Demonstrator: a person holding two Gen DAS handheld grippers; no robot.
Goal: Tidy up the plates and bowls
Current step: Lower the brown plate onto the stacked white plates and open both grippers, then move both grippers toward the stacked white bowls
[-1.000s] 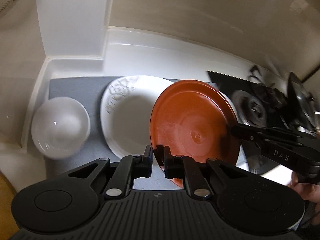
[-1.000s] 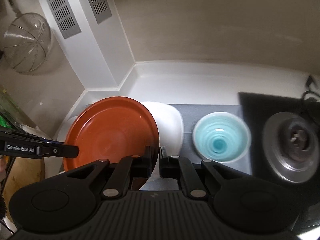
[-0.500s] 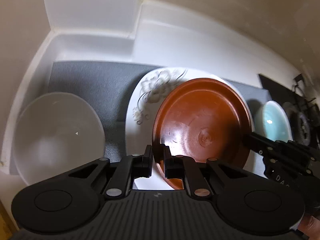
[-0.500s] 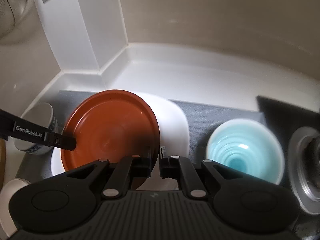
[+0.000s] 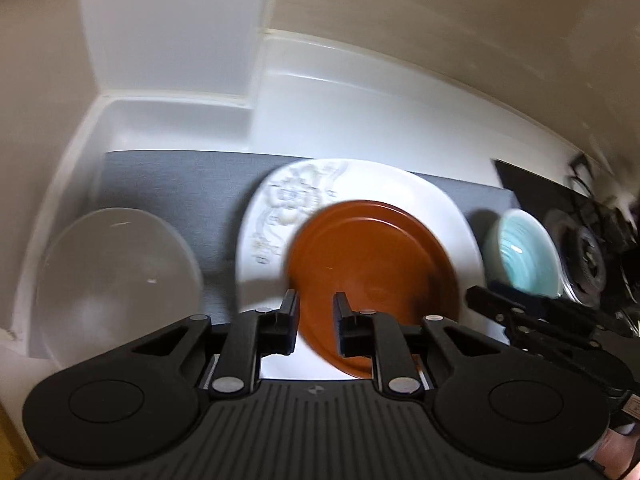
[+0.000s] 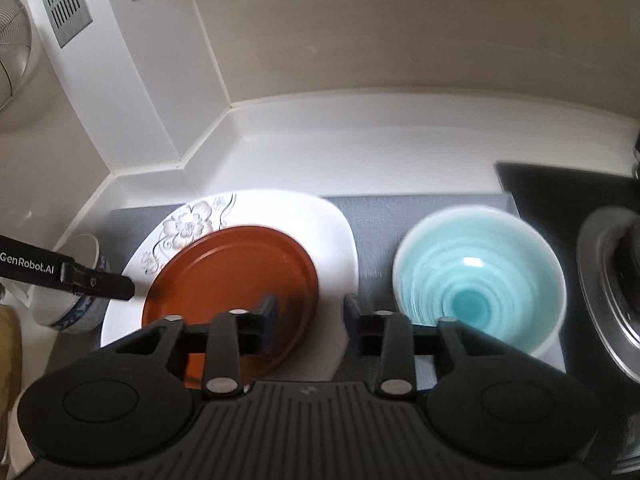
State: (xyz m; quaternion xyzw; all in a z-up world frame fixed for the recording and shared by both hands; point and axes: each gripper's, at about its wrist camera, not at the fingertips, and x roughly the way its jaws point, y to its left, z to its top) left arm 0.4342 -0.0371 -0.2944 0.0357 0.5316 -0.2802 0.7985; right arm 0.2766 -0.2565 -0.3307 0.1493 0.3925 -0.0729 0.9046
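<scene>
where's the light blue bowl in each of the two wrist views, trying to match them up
Left wrist view: the light blue bowl is at the right edge, partly behind the right gripper.
Right wrist view: the same bowl sits right of centre, just beyond the open fingers.
Shared landmark: the brown plate lying on the white floral plate, to the bowl's left in both views.

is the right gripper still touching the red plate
Apart. The right wrist view shows the right gripper open, its fingers above the red plate, none clamped on it.
</scene>
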